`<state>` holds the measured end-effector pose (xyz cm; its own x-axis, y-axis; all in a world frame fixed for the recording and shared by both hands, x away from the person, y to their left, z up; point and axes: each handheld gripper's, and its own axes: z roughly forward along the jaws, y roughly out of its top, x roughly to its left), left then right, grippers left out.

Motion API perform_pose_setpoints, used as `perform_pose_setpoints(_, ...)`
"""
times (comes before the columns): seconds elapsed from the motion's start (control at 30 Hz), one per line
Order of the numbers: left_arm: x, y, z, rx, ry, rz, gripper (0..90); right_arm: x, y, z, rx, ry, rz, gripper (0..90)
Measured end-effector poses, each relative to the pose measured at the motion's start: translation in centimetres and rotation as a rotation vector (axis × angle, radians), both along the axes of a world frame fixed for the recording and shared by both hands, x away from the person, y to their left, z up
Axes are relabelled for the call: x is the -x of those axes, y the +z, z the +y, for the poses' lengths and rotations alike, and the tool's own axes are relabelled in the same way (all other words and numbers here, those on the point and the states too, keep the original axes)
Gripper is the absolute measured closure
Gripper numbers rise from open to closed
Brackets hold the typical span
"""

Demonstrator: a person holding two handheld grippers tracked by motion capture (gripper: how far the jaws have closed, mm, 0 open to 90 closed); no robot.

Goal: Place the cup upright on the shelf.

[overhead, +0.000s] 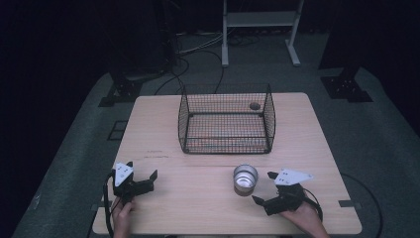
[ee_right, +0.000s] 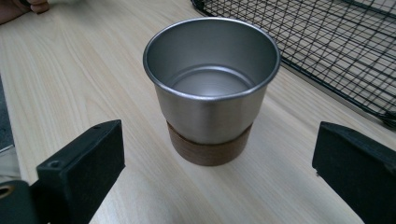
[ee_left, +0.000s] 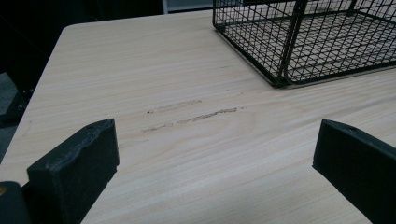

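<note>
The right gripper (overhead: 263, 187), jaws wide open, should advance level until the empty steel cup with brown base (ee_right: 211, 93), upright on the pale wooden counter (overhead: 198, 198) just before it, sits centred between them, then close gently.

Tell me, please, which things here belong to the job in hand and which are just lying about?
In the job: metal cup, with the open right gripper facing it.
Probably lying about: wire basket, open left gripper, white frame and floor cables.
</note>
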<state>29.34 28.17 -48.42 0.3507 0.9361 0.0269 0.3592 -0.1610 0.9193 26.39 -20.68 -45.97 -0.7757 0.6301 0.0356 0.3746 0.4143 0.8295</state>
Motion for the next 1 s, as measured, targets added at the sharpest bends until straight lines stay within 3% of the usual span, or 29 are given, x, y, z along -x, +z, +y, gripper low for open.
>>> perform_pose_setpoints(0.3,0.0,0.0,0.0,0.002,0.000,-0.001,0.0,-1.1,-0.3,1.3,0.026,0.013,0.003,1.8)
perform_pose_setpoints(0.57,0.0,0.0,0.0,0.000,0.000,0.000,0.0,-1.9,-0.6,2.0,0.010,0.018,0.019,1.8)
perform_pose_setpoints(0.77,0.0,0.0,0.0,0.001,0.000,0.000,0.0,-2.5,-1.0,2.7,0.030,0.026,0.027,1.8)
perform_pose_setpoints(1.0,0.0,0.0,0.0,0.001,0.000,-0.001,0.0,-3.0,-0.7,3.6,0.018,0.034,0.024,1.8)
